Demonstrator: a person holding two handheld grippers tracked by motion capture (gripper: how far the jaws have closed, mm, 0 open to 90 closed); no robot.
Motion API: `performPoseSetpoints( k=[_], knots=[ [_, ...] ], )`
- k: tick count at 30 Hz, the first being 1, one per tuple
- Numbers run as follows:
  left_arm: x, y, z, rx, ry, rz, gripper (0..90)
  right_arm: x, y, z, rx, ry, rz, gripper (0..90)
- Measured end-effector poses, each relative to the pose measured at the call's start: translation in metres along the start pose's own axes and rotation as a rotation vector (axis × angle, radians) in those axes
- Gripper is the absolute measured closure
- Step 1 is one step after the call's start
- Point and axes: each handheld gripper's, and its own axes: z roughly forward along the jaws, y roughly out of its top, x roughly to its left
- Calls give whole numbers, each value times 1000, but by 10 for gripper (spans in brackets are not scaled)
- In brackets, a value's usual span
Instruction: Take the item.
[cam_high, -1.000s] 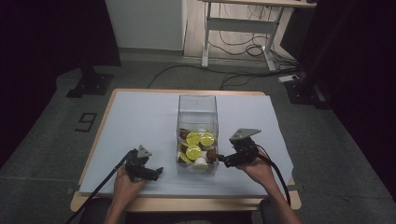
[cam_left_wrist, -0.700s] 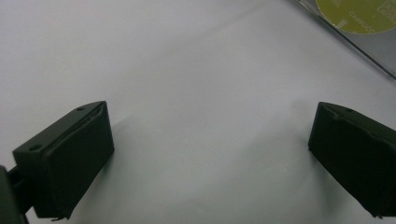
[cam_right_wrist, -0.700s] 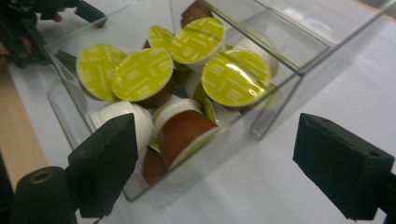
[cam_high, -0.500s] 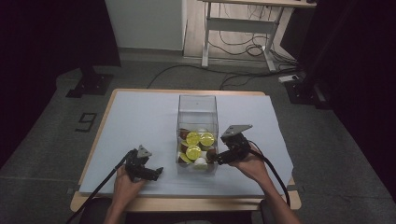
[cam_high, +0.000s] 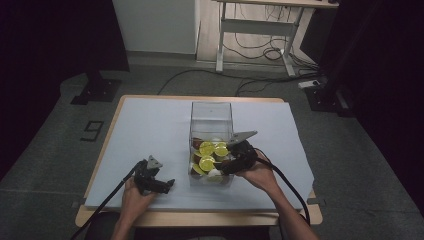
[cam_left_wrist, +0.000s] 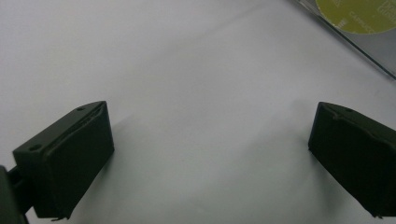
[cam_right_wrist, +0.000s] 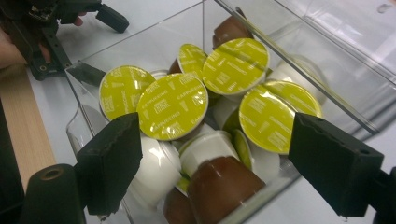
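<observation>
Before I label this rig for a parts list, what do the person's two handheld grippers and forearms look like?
Both are black handheld tools. The left gripper and the right gripper each end in two blocky black jaws with flat pads, carry a grey three-cornered plate on top, and trail a black cable toward the table's near edge. The forearms are bare, with no sleeves in sight.

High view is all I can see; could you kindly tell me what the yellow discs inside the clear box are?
Observer: They are foil lids on coffee capsules, printed Cappuccino; brown and white ones lie among them.
Operator: Thank you. Does the right claw hold one?
Observer: No. The right claw stands open at the rim of the clear box, with nothing pinched.
Operator: And the left claw, please?
Observer: The left claw is open over the bare white table cover.
</observation>
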Motion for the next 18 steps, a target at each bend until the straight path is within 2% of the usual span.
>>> performPoseSetpoints(
  k=[18],
  knots=[
    [0, 0, 0, 0, 0, 0, 0, 10, 11, 27, 31, 47, -36, 223]
  ],
)
